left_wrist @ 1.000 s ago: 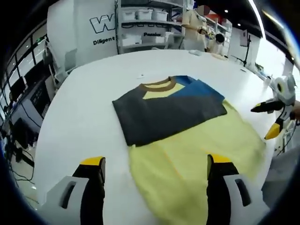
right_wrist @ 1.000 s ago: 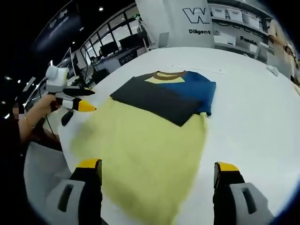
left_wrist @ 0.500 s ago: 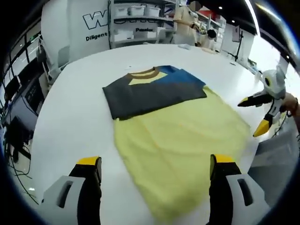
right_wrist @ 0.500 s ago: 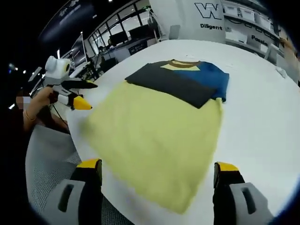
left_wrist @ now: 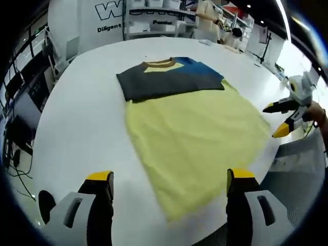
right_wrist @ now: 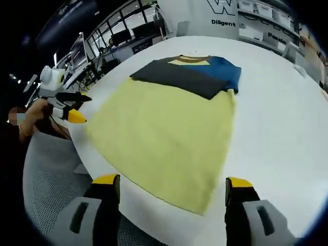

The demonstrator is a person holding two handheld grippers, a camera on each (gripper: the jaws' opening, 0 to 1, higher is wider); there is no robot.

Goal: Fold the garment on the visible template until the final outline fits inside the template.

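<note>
A yellow T-shirt point(left_wrist: 197, 136) lies flat on the white table point(left_wrist: 77, 123), hem toward me. Its dark grey sleeve point(left_wrist: 154, 84) and blue sleeve point(left_wrist: 202, 69) are folded across the chest below the brown collar point(left_wrist: 159, 63). My left gripper point(left_wrist: 169, 177) hovers open over the hem's near corner, holding nothing. My right gripper point(left_wrist: 279, 120) shows at the shirt's right side, jaws apart. In the right gripper view the T-shirt point(right_wrist: 164, 128) spreads ahead of the open right gripper point(right_wrist: 171, 180). The left gripper point(right_wrist: 72, 106), held by a hand, stands open off the shirt's left edge.
The table's near edge point(right_wrist: 102, 177) drops to grey floor point(right_wrist: 48, 174). Shelves with white bins point(left_wrist: 154, 10) and a white wall with a logo point(left_wrist: 110, 13) stand beyond the far side. Desks with monitors point(right_wrist: 123, 38) line the far left. Small items point(left_wrist: 205, 42) lie at the far edge.
Both cameras have pulled back toward the table's near edge, so the whole hem and the floor now show. The shirt lies as before. Both grippers stay open.
</note>
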